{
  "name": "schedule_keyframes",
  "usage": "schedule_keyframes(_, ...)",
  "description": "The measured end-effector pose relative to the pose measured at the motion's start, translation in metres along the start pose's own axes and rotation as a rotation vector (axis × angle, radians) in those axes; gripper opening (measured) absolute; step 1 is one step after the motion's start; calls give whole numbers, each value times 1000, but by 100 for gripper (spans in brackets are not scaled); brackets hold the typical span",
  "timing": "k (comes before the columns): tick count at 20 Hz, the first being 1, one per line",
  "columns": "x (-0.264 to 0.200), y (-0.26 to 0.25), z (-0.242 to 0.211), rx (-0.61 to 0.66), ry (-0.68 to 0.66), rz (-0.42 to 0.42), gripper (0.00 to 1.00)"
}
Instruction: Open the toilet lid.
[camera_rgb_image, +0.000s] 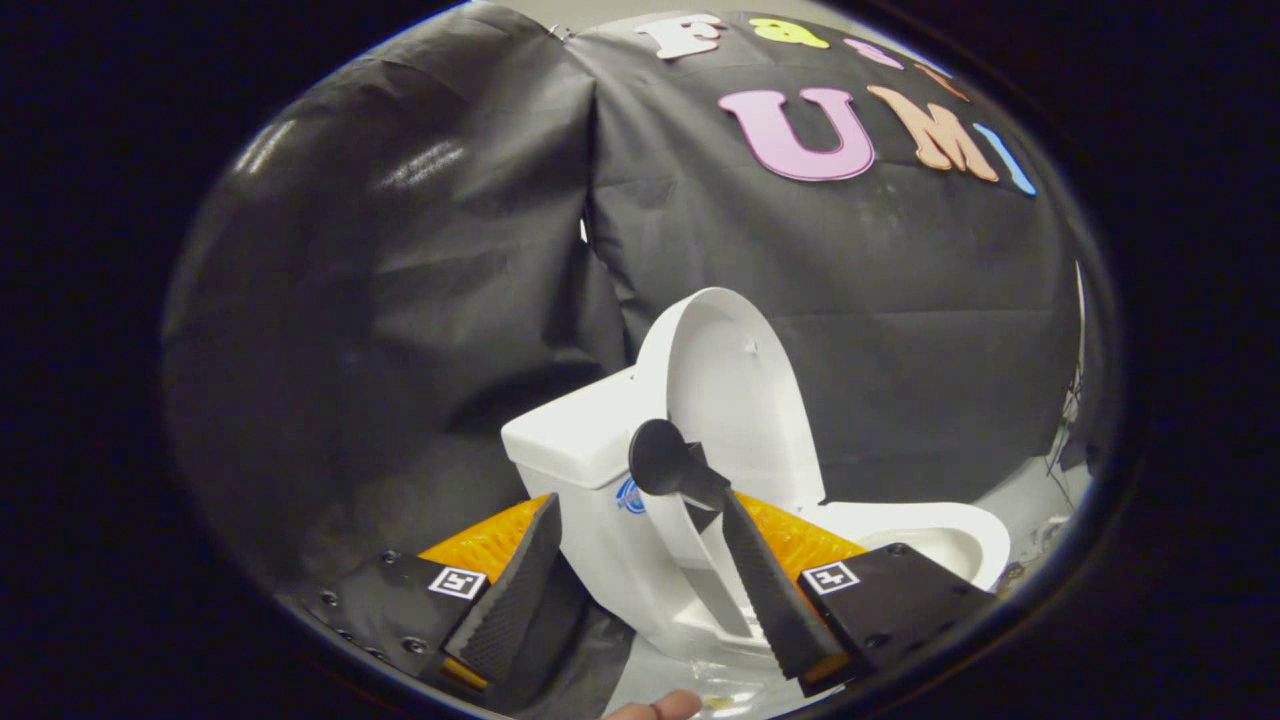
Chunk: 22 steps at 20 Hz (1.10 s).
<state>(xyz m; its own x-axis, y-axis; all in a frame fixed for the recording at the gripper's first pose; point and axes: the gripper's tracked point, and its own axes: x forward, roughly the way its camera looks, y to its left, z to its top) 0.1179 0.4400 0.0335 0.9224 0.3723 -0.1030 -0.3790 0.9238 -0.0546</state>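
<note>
Upright toilet lid (735, 385), black cloth wall (400, 300).

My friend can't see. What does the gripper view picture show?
A white toilet stands with its lid raised upright against the tank, the bowl open. The claw is open just before it, holding nothing. A black knob sticks out beside the lid.

Toilet ahead of gripper, lid up.
Toilet (640, 560) just beyond spread fingers (765, 590), seen from its side. Tank (575, 440) on left, bowl (940, 540) on right. Lid (735, 390) upright between them, leaning against tank. Gripper (635, 525) gap on tank side, nothing clamped. Fingertip of a hand (660, 708) below, between the fingers.
</note>
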Motion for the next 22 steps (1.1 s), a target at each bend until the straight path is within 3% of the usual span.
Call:
schedule_keyframes(4, -41, -26, 20, -52, -59, -31, 99)
schedule_keyframes(12, -98, -105, 39, -2, -111, -90, 99)
schedule_keyframes(18, -125, -159, 10, -47, -59, -165, 99)
schedule_keyframes(22, -140, -181, 1, 25, -96, -213, 99)
